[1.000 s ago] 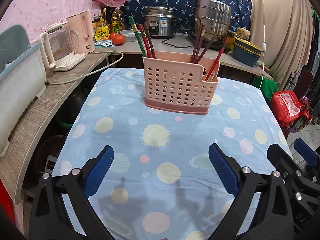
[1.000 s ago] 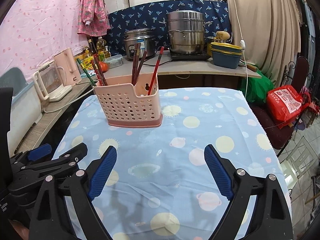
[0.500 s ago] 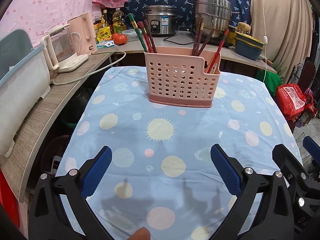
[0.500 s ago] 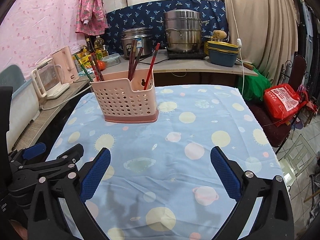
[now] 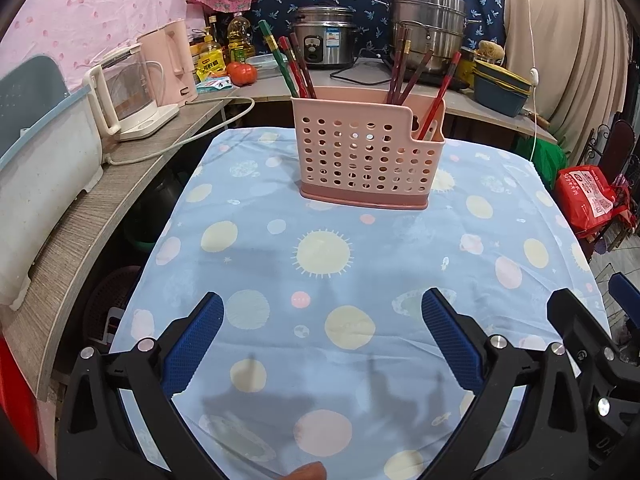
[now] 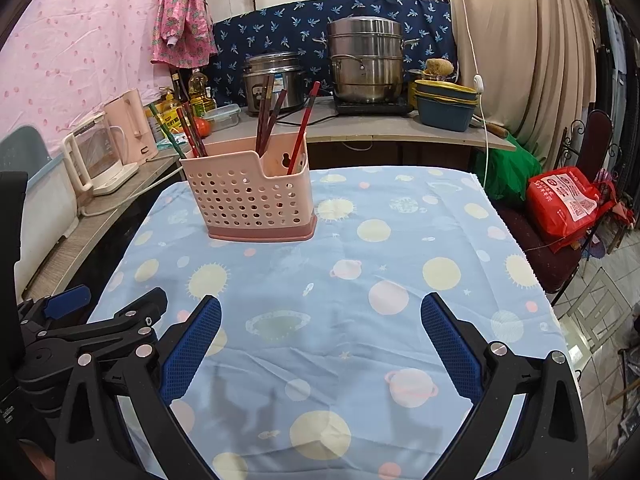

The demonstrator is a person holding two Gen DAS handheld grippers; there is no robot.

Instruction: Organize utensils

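Standing: pink perforated utensil caddy [image 5: 366,156] upright at far middle of bench, on the planet-print cloth [image 5: 320,256].
chopsticks: red and dark pairs [image 5: 400,74] plus a green one [image 5: 276,56] all upright in its compartments; none loose on cloth.
right tongs [image 6: 320,344]: just opened to full width, nothing between.
left tongs [image 5: 322,342]: wide, empty.
change: both views sit slightly further back from caddy.
read: likely last release done, sorting looks finished.

Utensil caddy [image 5: 366,160] sitting at the worktop's [image 5: 320,320] far end, chopsticks [image 5: 298,68] standing in it, cookers sitting behind on the counter [image 5: 360,84], kettles at left.
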